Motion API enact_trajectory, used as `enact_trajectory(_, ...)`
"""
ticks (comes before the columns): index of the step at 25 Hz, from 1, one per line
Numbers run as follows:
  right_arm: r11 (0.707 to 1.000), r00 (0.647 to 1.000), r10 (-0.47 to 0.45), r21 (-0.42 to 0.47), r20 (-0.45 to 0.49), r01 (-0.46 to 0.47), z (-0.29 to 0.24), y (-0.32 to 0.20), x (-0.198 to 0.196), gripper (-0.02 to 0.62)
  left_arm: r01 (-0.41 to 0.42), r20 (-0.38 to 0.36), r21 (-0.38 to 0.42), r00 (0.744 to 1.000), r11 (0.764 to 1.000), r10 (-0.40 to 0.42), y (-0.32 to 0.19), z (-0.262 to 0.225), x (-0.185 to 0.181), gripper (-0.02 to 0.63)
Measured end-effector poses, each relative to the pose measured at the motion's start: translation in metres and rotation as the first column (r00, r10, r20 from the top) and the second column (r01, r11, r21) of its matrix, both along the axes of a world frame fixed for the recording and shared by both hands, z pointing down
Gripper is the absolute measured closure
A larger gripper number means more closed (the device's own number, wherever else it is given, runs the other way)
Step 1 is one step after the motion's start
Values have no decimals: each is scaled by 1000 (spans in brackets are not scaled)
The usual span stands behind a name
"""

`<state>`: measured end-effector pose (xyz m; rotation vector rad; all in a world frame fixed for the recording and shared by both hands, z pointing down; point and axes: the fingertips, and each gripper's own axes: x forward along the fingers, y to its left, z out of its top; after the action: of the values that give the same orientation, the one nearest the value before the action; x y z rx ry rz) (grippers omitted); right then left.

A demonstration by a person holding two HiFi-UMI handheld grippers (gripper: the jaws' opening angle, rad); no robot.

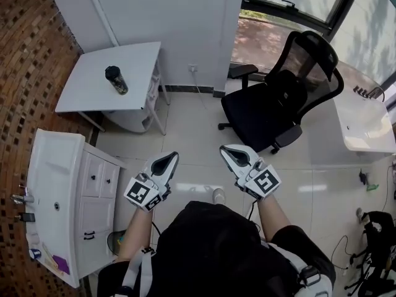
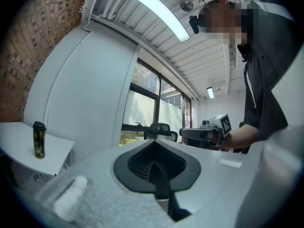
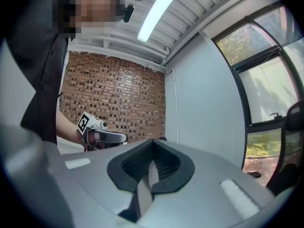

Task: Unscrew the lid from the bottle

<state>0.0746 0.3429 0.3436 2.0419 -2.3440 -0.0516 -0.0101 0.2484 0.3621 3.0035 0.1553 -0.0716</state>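
The left gripper (image 1: 166,161) and right gripper (image 1: 234,154), fingers pressed together and holding nothing, hover mid-frame; the capped bottle (image 1: 116,80) stands on the white worktop (image 1: 83,94), upper left.

— What carries the things here?

— A white desk (image 1: 86,88) at the far left, set against the white wall. Its top is bare except for one thing.

— Which is?

— A dark bottle (image 1: 116,81) standing upright near the middle of the top, its black lid (image 1: 112,72) on.

— And lower down?

— A pale tiled floor (image 1: 192,135). The desk's thin legs stand on it. At the far right a black office chair (image 1: 278,98) stands on the tiles, well apart from the desk. At the near left a white cabinet (image 1: 93,197) with drawers rests on the floor beside the brick wall.
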Motion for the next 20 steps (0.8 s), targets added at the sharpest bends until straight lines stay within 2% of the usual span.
enact_trajectory(6, 996, 996, -91, 17, -17, 91, -9, -5, 57, 592, 98, -19, -8, 995, 995, -98, -6, -13, 49, 604)
enact_trajectory(11, 985, 986, -168, 27, 10, 168, -10, -7, 86, 592, 180, -6, -21, 984, 983, -180, -4, -13, 70, 604)
enact_trajectory(16, 960, 959, -279, 23, 42, 278, -5, -22, 88, 593, 284, 5, -15, 959, 959, -284, -2, -12, 65, 604)
enact_trajectory(20, 919, 918, -393, 17, 56, 393, -2, -40, 74, 592, 376, 32, -23, 926, 926, -375, -6, -6, 47, 604)
